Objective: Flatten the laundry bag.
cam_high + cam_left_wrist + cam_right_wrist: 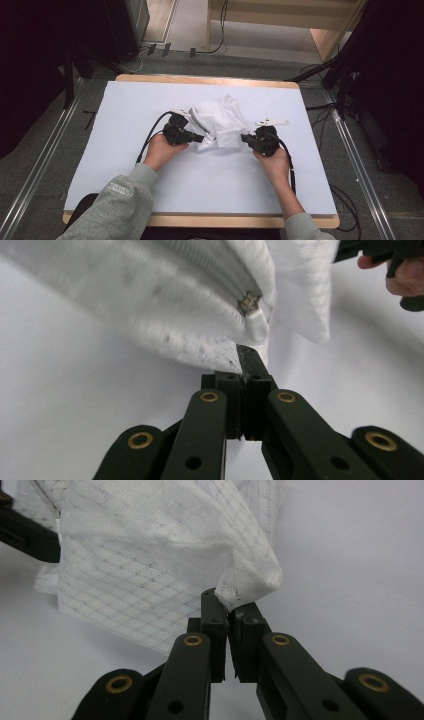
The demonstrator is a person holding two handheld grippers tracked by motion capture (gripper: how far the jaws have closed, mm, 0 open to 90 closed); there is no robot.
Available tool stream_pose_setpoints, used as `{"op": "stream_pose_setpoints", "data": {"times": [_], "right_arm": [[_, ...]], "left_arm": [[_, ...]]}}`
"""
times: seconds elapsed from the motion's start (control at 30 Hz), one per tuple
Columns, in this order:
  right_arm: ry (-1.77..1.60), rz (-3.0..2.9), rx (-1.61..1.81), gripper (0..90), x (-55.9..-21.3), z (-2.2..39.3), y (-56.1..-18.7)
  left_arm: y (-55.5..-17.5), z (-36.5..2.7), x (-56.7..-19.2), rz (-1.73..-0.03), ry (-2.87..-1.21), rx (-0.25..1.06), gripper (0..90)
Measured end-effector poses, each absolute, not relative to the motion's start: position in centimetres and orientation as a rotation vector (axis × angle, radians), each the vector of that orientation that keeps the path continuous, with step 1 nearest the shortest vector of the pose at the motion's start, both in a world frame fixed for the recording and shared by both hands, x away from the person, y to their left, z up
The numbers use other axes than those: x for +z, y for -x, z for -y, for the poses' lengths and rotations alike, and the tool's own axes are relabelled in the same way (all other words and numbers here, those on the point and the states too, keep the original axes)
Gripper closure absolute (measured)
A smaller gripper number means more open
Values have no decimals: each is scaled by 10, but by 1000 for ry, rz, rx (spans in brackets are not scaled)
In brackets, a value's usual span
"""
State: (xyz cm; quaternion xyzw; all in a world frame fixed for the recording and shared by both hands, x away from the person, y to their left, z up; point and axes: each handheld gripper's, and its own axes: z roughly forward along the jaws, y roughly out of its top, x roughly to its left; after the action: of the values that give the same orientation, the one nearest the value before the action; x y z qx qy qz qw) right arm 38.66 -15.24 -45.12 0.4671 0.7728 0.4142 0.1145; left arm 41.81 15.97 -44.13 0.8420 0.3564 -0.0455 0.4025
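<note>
A crumpled white garment (pixel 218 121) of thin textured cloth lies at the middle of the table (pixel 210 180). My left gripper (pixel 204 137) grips its left edge; in the left gripper view the jaws are pressed together on the cloth (pixel 165 300) near a zipper end (pixel 252 315). My right gripper (pixel 244 137) holds the garment's right edge. In the right gripper view its jaws pinch a bunched corner of the white cloth (pixel 150 565). Both hands rest on the table behind the grippers, facing each other across the garment.
The table is covered with a pale sheet and has a wooden rim (pixel 205 79). Cables (pixel 150 140) trail from both grippers. Dark stands (pixel 345 75) and floor rails (pixel 40 165) flank the table.
</note>
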Motion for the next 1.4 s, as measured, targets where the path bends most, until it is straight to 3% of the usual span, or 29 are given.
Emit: {"op": "stream_pose_setpoints", "data": {"times": [0.77, 0.9, 0.93, 1.1, 1.17, 1.3, 1.4], "right_arm": [[-1349, -2232, 1217, 900, -427, 167, -394], [-1321, -2232, 1269, 856, -418, 163, -394], [-1299, -2243, 1297, 803, -412, 159, -395], [-1271, -2287, 1317, 710, -409, 142, -407], [-1242, -2303, 1297, 664, -409, 135, -414], [-1237, -2301, 1281, 565, -409, 127, -431], [-1243, -2306, 1272, 543, -412, 127, -440]], "left_arm": [[-375, -224, -412, -971, -2073, -134, 900], [-363, -229, -413, -976, -2101, -128, 898], [-359, -229, -417, -983, -2110, -142, 894], [-357, -232, -427, -1015, -2109, -169, 880], [-356, -233, -428, -1015, -2109, -170, 848], [-353, -237, -424, -1010, -2075, -135, 666], [-353, -240, -420, -1009, -2059, -115, 557]]}}
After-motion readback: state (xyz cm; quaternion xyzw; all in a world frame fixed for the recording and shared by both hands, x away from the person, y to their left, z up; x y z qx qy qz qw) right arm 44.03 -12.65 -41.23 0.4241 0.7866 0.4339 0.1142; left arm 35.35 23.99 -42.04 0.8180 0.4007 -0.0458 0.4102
